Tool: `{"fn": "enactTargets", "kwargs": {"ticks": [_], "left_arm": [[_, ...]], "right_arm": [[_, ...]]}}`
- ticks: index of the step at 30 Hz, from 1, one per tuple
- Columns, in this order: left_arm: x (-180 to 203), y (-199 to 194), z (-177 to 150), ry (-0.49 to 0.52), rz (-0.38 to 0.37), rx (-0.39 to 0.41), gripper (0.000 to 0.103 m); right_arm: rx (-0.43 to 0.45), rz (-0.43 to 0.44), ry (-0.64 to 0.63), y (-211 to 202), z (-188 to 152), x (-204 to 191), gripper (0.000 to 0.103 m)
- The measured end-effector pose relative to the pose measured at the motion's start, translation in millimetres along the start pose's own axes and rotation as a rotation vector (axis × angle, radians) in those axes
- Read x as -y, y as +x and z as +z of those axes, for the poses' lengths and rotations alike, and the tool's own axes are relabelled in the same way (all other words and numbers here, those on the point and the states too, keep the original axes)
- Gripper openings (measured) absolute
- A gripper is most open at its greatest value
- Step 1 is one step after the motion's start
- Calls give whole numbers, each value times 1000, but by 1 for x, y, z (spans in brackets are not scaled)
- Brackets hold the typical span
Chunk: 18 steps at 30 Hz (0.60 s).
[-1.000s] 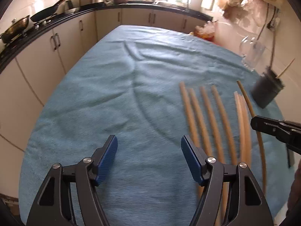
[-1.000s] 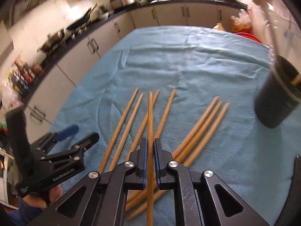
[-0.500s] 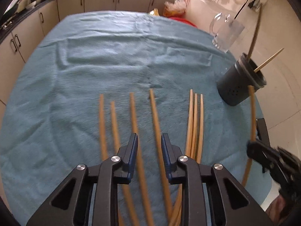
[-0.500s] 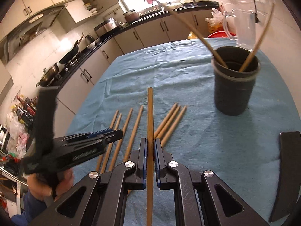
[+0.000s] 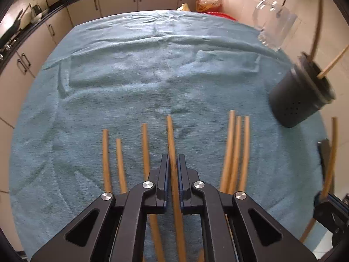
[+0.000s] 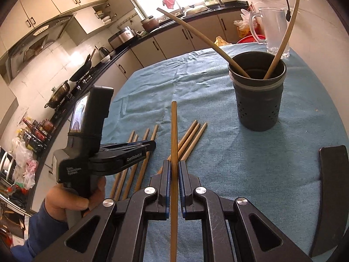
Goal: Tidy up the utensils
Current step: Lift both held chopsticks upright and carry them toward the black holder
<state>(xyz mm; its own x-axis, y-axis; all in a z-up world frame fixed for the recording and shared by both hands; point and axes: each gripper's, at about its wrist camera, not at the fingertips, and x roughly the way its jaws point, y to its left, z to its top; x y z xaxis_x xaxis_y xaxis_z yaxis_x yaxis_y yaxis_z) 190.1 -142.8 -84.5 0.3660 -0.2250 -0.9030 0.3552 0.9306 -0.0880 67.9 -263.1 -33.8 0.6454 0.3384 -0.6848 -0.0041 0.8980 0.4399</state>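
Several wooden chopsticks (image 5: 236, 148) lie on the blue cloth (image 5: 152, 69). My left gripper (image 5: 173, 163) is shut on one chopstick (image 5: 171, 137) that lies among them on the cloth. My right gripper (image 6: 173, 168) is shut on another chopstick (image 6: 173, 131) and holds it raised above the cloth, pointing forward. The dark holder cup (image 6: 258, 100) stands ahead to the right with two chopsticks (image 6: 196, 35) leaning in it. The cup also shows in the left wrist view (image 5: 298, 96). The left gripper shows in the right wrist view (image 6: 122, 155), low over the lying chopsticks (image 6: 189, 139).
A clear glass jug (image 6: 273, 30) stands behind the cup near the wall. A dark flat object (image 6: 331, 185) lies at the table's right edge. Kitchen counters with pans (image 6: 65, 87) run along the left and back.
My left gripper has gone from open to shut on a lying chopstick. My right gripper has lifted its chopstick and swung towards the holder cup.
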Motion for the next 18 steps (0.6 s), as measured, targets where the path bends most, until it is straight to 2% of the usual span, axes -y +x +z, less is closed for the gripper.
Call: {"fn": "enactTargets", "kwargs": {"ticks": [3, 6, 11, 18], "left_arm": [[-1, -22, -5, 1, -21, 75, 6], [-2, -59, -10, 11, -33, 183, 6], [-10, -123, -25, -2, -38, 349, 6], [-23, -171, -45, -34, -47, 474, 6]], "right_arm": [[13, -2, -3, -5, 0, -1, 8], [36, -1, -6, -13, 0, -2, 8], [129, -3, -37, -34, 1, -17, 7], [261, -17, -83, -66, 0, -39, 7]]}}
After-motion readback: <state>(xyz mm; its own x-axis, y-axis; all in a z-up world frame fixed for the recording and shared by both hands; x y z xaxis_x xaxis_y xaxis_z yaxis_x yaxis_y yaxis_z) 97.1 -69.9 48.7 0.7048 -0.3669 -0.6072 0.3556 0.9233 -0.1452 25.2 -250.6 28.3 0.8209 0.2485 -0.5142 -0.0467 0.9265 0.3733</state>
